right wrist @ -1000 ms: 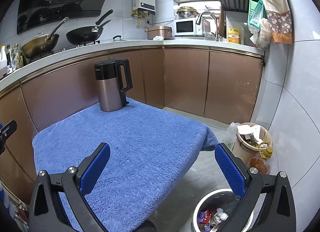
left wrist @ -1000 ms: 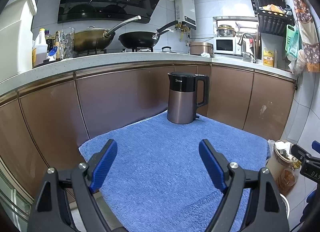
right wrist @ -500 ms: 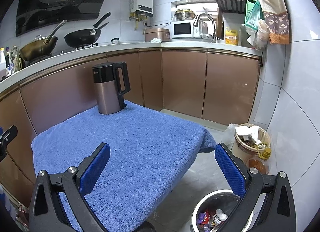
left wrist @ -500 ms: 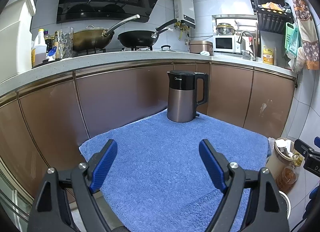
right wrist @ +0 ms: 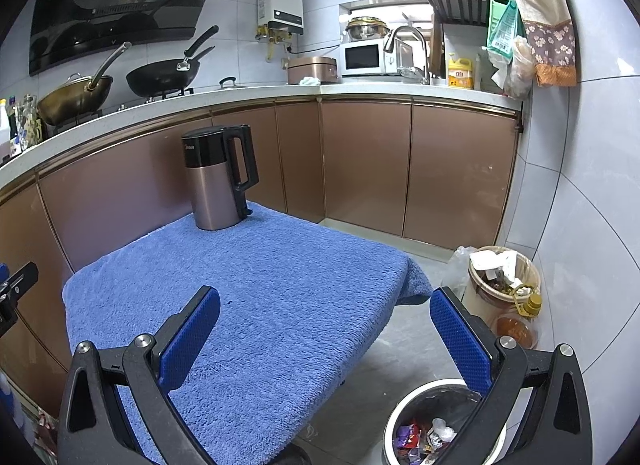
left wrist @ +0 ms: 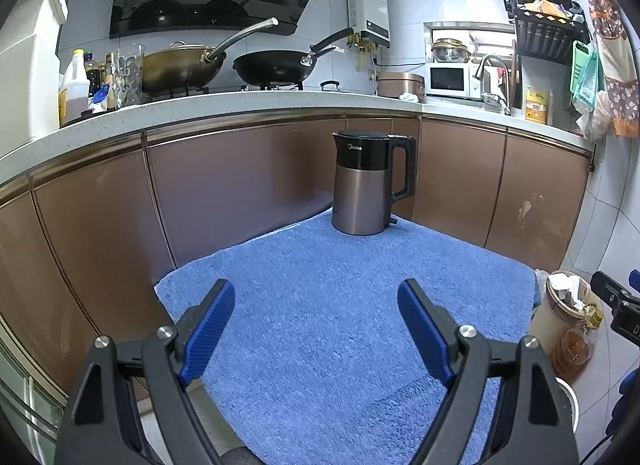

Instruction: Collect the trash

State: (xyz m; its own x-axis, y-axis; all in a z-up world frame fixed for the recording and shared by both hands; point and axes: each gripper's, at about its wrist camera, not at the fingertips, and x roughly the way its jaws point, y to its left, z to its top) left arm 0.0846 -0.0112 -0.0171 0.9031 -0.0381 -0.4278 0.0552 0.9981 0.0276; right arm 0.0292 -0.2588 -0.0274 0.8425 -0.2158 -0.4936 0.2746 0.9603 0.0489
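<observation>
A white trash bin (right wrist: 400, 421) with a dark liner sits on the floor at the lower right of the right wrist view, holding several wrappers (right wrist: 420, 435). My right gripper (right wrist: 324, 325) hangs open and empty above the bin and the table's right edge. My left gripper (left wrist: 316, 321) is open and empty over the blue towel (left wrist: 340, 305) that covers the table. No loose trash shows on the towel. The bin's rim (left wrist: 570, 397) peeks in at the lower right of the left wrist view.
A brown and black electric kettle (left wrist: 366, 181) (right wrist: 218, 181) stands at the towel's far edge. A tan bucket full of waste (right wrist: 500, 281) and an oil bottle (right wrist: 528, 305) stand by the right wall. Brown cabinets (right wrist: 400, 169) and a countertop with pans run behind.
Both views have shifted slightly; the kettle sits a little higher and nearer in frame. Both grippers remain open and empty.
</observation>
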